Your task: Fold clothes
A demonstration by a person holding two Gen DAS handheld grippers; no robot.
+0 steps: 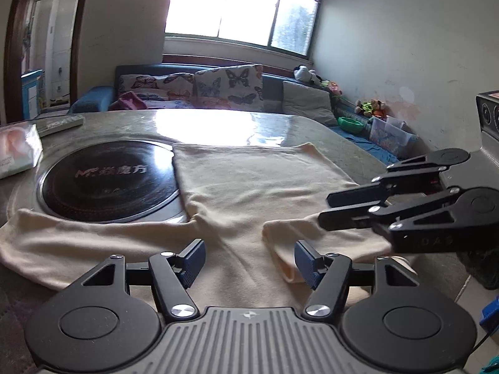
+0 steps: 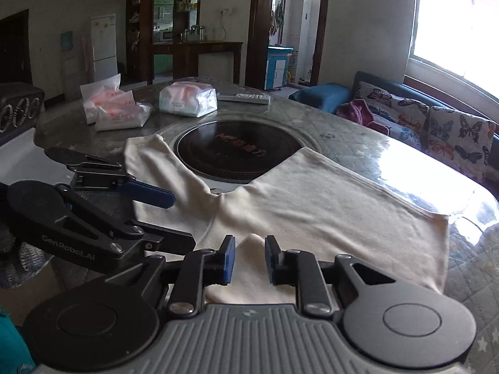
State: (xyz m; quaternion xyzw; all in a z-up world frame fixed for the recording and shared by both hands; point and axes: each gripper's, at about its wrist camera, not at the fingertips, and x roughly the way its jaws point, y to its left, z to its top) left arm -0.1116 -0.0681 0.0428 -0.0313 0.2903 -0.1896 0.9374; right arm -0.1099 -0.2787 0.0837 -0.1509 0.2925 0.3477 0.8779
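Observation:
A cream long-sleeved garment (image 1: 249, 184) lies flat on the table, one sleeve (image 1: 78, 237) stretched left in front of the round hob. The other sleeve (image 1: 290, 233) is folded in over the body. My left gripper (image 1: 249, 260) is open, low over the garment near the table's near edge. My right gripper (image 2: 249, 261) is partly open and straddles the folded sleeve's tip (image 2: 251, 243); the pads do not press it. In the left wrist view the right gripper (image 1: 324, 208) comes in from the right; in the right wrist view the left gripper (image 2: 184, 218) comes in from the left.
A black round hob (image 1: 109, 184) is set in the table (image 1: 237, 124). Tissue packs (image 2: 187, 98) and a remote (image 2: 244, 97) lie at the far side. A sofa with butterfly cushions (image 1: 199, 88) stands beyond, under the window.

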